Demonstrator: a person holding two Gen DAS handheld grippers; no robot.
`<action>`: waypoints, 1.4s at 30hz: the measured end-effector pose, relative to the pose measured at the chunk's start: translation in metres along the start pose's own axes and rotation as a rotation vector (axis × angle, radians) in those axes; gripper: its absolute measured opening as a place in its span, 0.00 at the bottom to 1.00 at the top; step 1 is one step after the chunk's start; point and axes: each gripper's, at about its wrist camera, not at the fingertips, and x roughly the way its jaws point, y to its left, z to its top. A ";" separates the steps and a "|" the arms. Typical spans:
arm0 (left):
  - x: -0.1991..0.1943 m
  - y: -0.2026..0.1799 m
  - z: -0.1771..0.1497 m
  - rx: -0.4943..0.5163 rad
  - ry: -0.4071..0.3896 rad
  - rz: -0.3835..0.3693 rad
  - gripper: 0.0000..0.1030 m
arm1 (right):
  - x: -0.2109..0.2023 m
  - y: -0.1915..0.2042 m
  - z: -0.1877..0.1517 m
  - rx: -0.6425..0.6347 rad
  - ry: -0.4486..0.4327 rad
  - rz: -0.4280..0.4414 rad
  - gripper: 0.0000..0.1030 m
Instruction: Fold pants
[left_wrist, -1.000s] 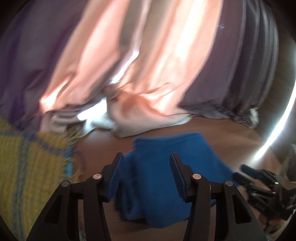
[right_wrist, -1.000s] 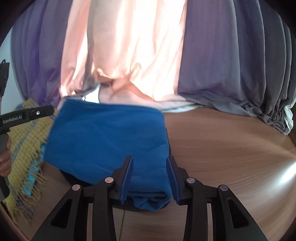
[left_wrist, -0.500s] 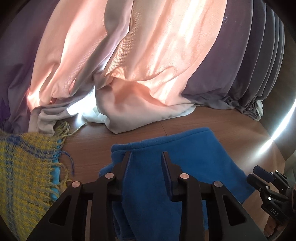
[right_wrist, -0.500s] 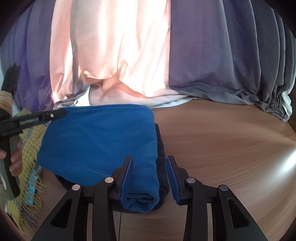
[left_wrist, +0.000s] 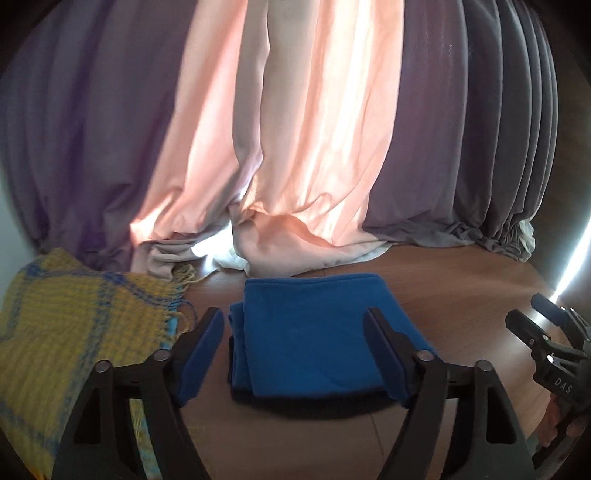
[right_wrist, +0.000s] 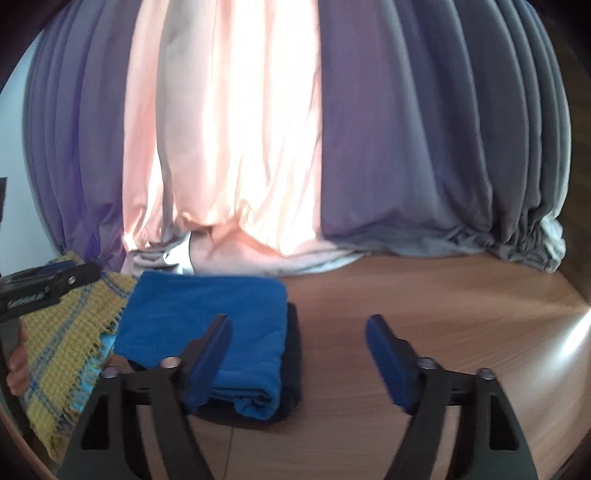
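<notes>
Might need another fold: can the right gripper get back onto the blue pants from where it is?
Probably yes: the right gripper is open, and nothing lies between it and the folded blue pants ahead and slightly to its left.

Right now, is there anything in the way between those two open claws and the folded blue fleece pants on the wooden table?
Nothing visible. The folded blue fleece pants lie directly ahead of the left gripper; the right gripper faces their right edge. The yellow woven blanket lies off to the side.

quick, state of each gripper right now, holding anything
Left gripper: open, jaws just spread, holding nothing; the folded blue fleece pants lie free on the wooden table.
Right gripper: open, jaws just spread, holding nothing.
</notes>
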 end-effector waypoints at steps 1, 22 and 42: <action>-0.012 -0.005 -0.003 -0.003 -0.016 0.006 0.82 | -0.008 -0.003 0.002 -0.008 -0.010 0.002 0.81; -0.155 -0.133 -0.100 0.056 -0.063 0.070 0.96 | -0.165 -0.059 -0.047 -0.097 -0.066 0.103 0.90; -0.196 -0.171 -0.138 0.025 -0.057 0.049 0.96 | -0.226 -0.095 -0.088 -0.066 -0.041 0.099 0.90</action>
